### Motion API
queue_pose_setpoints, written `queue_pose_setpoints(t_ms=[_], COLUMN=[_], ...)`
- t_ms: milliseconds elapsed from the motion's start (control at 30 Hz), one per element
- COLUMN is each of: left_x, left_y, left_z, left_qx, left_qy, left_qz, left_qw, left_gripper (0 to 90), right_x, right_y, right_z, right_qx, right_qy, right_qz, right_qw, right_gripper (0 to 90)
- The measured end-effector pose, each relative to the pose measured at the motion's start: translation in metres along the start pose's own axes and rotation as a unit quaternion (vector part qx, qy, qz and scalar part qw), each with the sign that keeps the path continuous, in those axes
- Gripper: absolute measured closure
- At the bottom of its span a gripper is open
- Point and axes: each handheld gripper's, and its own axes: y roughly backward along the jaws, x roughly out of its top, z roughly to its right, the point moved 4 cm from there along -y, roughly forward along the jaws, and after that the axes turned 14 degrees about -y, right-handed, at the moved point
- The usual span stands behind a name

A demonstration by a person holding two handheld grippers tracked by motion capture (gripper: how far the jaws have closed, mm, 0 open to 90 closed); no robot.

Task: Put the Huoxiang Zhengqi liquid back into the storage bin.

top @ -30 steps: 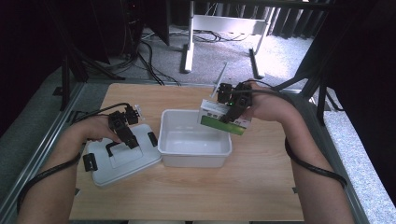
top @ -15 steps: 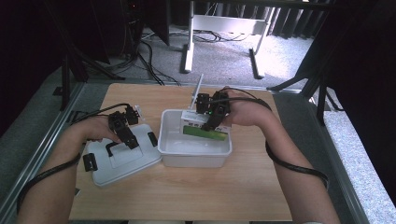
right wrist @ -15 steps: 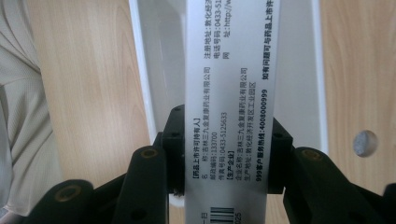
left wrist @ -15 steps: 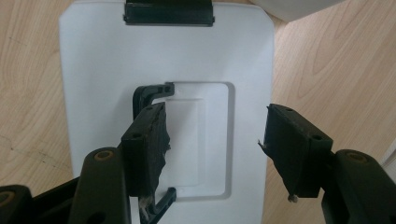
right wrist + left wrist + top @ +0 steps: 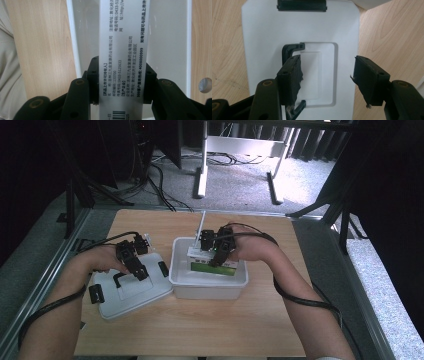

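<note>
Meanwhile, the right gripper (image 5: 216, 254) clamps a green-and-white medicine box (image 5: 123, 60) between both jaws, holding it inside the white plastic bin (image 5: 235, 285) at the middle of the wooden table (image 5: 240, 325). At the bin's left, touching it, the white lid (image 5: 262, 32) lies flat; the left gripper (image 5: 134, 266) hangs over it, jaws apart, straddling the lid's black handle (image 5: 288, 50) without pinching it.

box (image 5: 215, 266): green-and-white carton | printed white side up | inside white bin (image 5: 185, 282)
</note>
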Motion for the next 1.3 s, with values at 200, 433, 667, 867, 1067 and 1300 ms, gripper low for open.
queue_pose_setpoints(t_ms=[200,433,667,867,1067,1300], left_x=[-0.002,-0.003,-0.004,-0.005,-0.005,-0.006], left_y=[-0.002,-0.002,-0.003,-0.003,-0.004,-0.005], left_z=[0.000,0.000,0.000,-0.001,-0.001,-0.001], left_qx=[-0.002,-0.003,-0.005,-0.004,-0.005,-0.006], left_qy=[0.001,0.003,0.004,0.006,0.005,0.006], left_qz=[0.001,-0.002,-0.003,-0.001,-0.002,-0.003], left_qw=[1.0000,1.0000,1.0000,1.0000,1.0000,1.0000], left_gripper=[40.0,40.0,40.0,40.0,40.0,40.0], right_x=[-0.001,-0.005,-0.008,-0.013,-0.015,-0.019], right_y=[-0.016,-0.038,-0.054,-0.068,-0.078,-0.091], right_z=[-0.003,-0.004,-0.002,0.001,0.003,0.003], right_qx=[0.012,0.027,0.028,0.034,0.035,0.036], right_qy=[0.004,0.004,0.001,-0.001,-0.004,-0.002], right_qz=[-0.011,-0.027,-0.040,-0.044,-0.052,-0.065], right_qw=[0.9999,0.9993,0.9988,0.9985,0.9980,0.9972], right_gripper=[62.3,62.3,62.2,62.2,62.2,62.1])
